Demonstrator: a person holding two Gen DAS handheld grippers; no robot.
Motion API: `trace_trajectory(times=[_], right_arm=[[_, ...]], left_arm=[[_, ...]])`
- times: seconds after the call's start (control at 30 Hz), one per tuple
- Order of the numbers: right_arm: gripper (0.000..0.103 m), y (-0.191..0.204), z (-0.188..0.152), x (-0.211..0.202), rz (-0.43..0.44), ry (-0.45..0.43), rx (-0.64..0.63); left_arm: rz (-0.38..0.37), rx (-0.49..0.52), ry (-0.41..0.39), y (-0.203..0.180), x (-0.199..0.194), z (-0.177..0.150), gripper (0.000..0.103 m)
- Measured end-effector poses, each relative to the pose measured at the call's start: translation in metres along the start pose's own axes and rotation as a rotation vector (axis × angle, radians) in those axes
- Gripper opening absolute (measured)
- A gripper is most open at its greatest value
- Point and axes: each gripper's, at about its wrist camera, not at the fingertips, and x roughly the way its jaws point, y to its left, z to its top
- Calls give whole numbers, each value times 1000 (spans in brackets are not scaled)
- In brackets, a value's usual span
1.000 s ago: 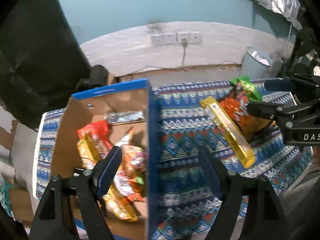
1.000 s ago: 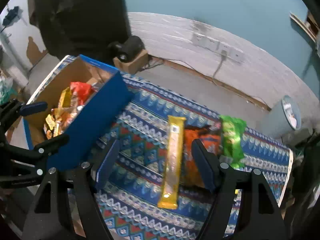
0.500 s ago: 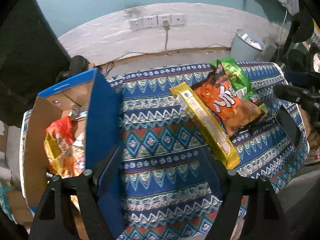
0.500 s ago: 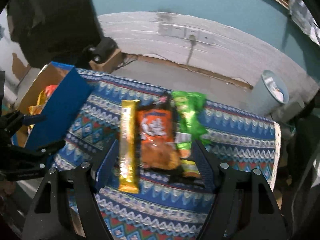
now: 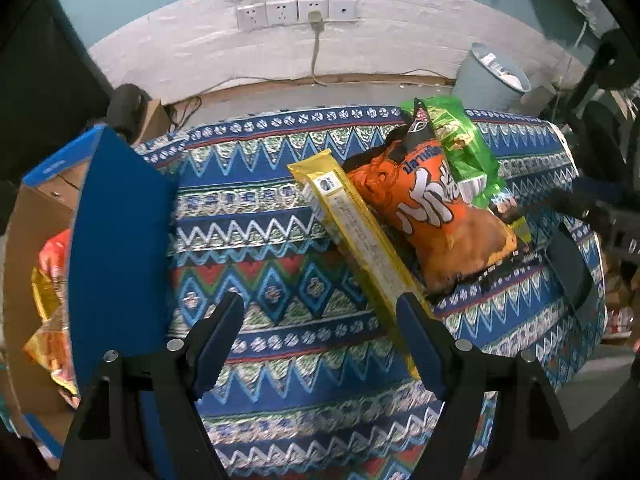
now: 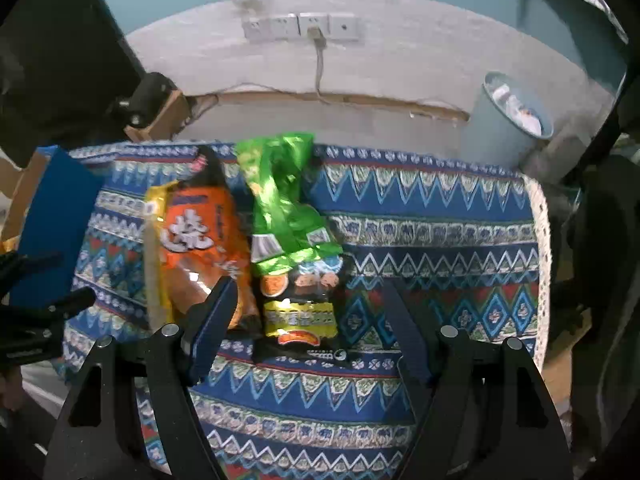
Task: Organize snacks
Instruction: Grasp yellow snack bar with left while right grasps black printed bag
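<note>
Left wrist view: patterned tablecloth, teal wall, possibly a bin; both tongs gape empty.

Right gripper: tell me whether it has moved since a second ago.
Yes. The right gripper swung rightward, away from the blue box, now over the dark snack pack.

The tablecloth is woven cloth, matt and a bit rough. The yellow packet, orange bag and green bag are glossy crinkled plastic film. The box is plain brown cardboard inside, smooth blue outside. Both grippers' fingers look like matt black plastic with blue pads
</note>
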Motion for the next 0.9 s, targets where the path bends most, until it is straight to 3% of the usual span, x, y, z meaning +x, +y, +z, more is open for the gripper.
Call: trace_trajectory(times=[0.5,0.9], right_arm=[[75,-1,-4,60,2,104,-15],[75,-2,-10,86,13,160,14]], left_arm=[[-14,-85,66,-8,56,21,80],[-19,-56,97,-25,74,25,83]])
